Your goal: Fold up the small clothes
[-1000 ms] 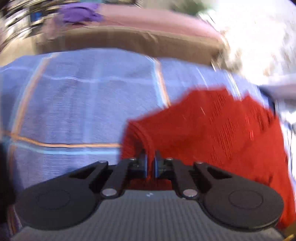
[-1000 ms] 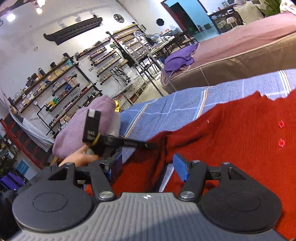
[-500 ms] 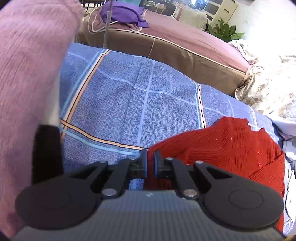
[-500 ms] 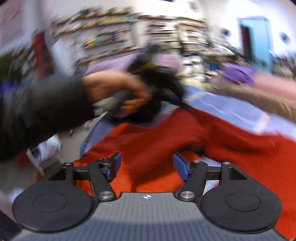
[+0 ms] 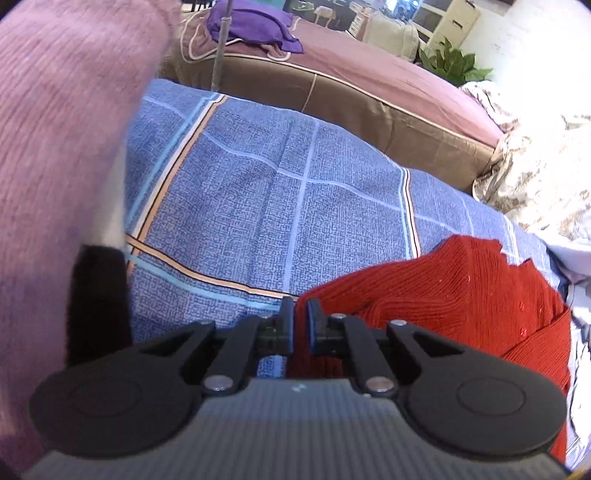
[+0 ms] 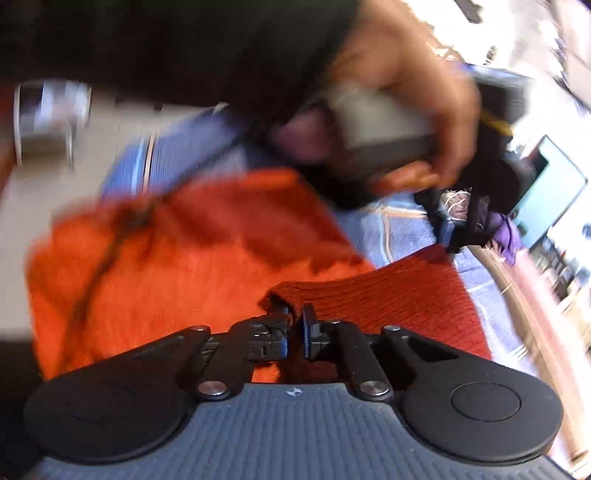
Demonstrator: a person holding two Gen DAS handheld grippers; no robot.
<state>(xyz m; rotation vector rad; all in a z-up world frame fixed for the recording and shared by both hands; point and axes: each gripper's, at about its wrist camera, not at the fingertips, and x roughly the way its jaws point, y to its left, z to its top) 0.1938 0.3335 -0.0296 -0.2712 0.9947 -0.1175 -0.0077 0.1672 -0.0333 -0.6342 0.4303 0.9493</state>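
Note:
A red knit cardigan (image 5: 454, 291) with small red buttons lies on a blue checked bedspread (image 5: 266, 206). My left gripper (image 5: 300, 325) is shut on the cardigan's edge at its left side. In the right wrist view my right gripper (image 6: 295, 330) is shut on another edge of the red cardigan (image 6: 402, 295), with a folded flap held just past the fingertips. The person's left hand (image 6: 417, 96), gripping the other tool, hangs close above. An orange-lit part of the knit (image 6: 166, 266) spreads to the left, blurred.
A pink knit sleeve (image 5: 62, 122) fills the left of the left wrist view. A brown mattress (image 5: 369, 92) with a purple garment (image 5: 251, 22) lies behind the bedspread. Crumpled floral fabric (image 5: 543, 166) sits at the right. The floor (image 6: 74, 155) shows beyond the bed edge.
My right gripper has gone from open to shut on the cardigan's edge and swung round toward the left hand. My left gripper stays shut on the cardigan and has barely moved.

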